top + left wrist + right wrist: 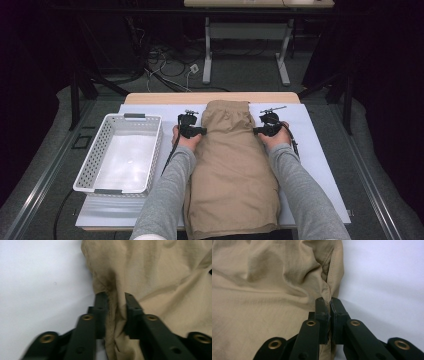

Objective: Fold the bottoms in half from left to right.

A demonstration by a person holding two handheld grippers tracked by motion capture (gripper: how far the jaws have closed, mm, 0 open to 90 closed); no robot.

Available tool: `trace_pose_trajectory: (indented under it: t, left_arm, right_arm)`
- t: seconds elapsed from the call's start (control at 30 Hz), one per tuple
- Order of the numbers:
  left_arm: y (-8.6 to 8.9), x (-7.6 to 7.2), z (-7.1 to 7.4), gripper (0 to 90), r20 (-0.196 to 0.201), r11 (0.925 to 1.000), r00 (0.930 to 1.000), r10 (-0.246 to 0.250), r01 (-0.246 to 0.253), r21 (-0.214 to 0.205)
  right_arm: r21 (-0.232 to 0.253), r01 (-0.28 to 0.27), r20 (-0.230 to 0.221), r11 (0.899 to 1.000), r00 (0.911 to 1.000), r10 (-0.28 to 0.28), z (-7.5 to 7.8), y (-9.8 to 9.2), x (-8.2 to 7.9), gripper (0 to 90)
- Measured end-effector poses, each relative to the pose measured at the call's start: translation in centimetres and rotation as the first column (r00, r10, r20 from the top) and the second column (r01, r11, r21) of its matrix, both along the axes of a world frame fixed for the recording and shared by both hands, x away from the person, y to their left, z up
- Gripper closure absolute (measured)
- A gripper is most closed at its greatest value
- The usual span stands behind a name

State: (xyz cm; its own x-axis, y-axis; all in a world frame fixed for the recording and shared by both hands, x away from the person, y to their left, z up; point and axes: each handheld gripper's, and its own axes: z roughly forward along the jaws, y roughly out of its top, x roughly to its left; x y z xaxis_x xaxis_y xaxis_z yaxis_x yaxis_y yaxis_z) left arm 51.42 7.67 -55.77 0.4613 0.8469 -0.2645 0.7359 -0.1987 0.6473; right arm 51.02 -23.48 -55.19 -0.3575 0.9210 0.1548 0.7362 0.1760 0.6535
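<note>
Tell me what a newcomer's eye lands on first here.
The tan shorts, spread lengthwise down the middle of the white mat. The left gripper pinches a fold at one side edge and the right gripper is clamped on the opposite edge. A white basket sits to the left.

basket blocks left, right mat free
</note>
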Motion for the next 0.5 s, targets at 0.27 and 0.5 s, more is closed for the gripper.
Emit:
trace_pose_trajectory:
  t: [0.27, 0.5]
  left_arm:
    - [0.0, -0.1, 0.7, 88.2, 0.033, 1.0000, 0.9995, 0.004, -0.004, 0.003]
    - [0.6, 0.1, 2.6, 88.4, 0.086, 0.9988, 0.9962, -0.010, 0.014, -0.047]
  right_arm:
    - [-0.031, -0.014, 0.063, 0.999, 0.9979, 0.016, 1.1, -0.1, -0.3, 87.9]
    - [0.017, 0.007, 0.116, 1.000, 0.9932, -0.009, 1.8, -0.7, -0.2, 87.9]
